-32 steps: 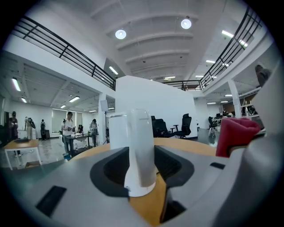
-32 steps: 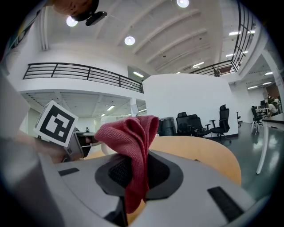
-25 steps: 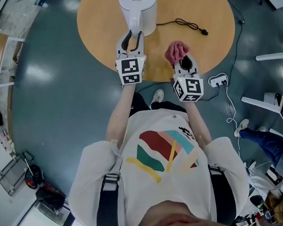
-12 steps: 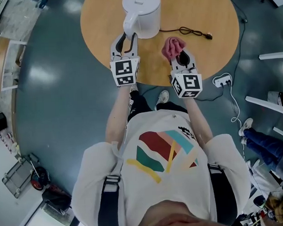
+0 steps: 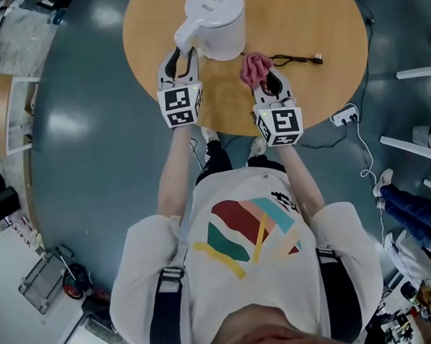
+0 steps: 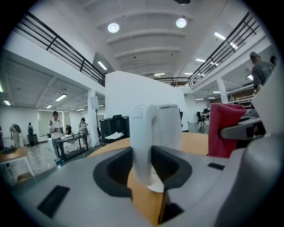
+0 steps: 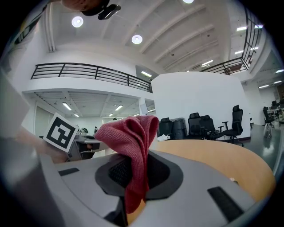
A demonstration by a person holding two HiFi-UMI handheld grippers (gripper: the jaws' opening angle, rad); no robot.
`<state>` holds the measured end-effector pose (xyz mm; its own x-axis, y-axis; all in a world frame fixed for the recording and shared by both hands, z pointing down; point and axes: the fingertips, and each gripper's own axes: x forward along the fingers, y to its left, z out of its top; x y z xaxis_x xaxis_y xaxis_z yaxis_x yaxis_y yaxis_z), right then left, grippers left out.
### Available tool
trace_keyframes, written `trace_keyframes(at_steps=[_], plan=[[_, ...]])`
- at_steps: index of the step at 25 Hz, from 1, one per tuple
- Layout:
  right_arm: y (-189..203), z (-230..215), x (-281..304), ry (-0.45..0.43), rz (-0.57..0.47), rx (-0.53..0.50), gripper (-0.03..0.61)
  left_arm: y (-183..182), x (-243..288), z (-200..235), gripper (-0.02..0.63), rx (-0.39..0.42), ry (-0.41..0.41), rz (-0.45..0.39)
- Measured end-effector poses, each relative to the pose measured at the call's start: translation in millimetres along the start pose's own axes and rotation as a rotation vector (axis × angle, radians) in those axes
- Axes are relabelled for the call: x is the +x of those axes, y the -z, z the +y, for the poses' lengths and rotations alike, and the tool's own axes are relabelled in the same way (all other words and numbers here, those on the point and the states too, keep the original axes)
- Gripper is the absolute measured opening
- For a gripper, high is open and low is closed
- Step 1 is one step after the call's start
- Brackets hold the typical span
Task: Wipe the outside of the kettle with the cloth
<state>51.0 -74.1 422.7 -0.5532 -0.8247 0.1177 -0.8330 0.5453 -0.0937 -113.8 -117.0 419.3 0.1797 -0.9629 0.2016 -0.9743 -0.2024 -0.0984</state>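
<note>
Left gripper (image 5: 181,56) gripping white kettle (image 5: 215,21) by handle (image 6: 143,146), jaws pressing on both its sides. Kettle standing upright on round wooden table (image 5: 323,27). Right gripper (image 5: 267,77) pinching red cloth (image 5: 254,68), jaws narrow, cloth bunching above them, hanging just right of kettle; contact unclear. Black cable (image 5: 296,58) lying on table beyond cloth.

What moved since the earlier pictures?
The left gripper, gripping the white plastic kettle by its handle, swung left, turning the kettle. The right gripper carried the red cloth closer to the kettle. Both grips, the round wooden table and the black cord stayed as they were.
</note>
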Motion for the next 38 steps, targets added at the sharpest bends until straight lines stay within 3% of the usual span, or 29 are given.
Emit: trace_keyframes(at_steps=[13, 22, 30, 38], plan=[[-20.1, 51.1, 64.9, 0.068, -0.014, -0.026, 0.048, -10.5, 37.1, 64.9, 0.175, 0.047, 0.108, -0.022], [-34.7, 65.7, 105.6, 0.167, -0.050, -0.011, 0.048, -11.9, 48.3, 69.3, 0.175, 0.062, 0.194, -0.057], [-53.2, 92.8, 155.9, 0.157, -0.044, -0.039, 0.048, -10.9, 46.7, 68.8, 0.175, 0.054, 0.230, -0.070], [-51.8, 93.9, 165.8, 0.177, -0.025, -0.073, 0.048, -10.4, 48.4, 69.7, 0.175, 0.058, 0.237, -0.080]])
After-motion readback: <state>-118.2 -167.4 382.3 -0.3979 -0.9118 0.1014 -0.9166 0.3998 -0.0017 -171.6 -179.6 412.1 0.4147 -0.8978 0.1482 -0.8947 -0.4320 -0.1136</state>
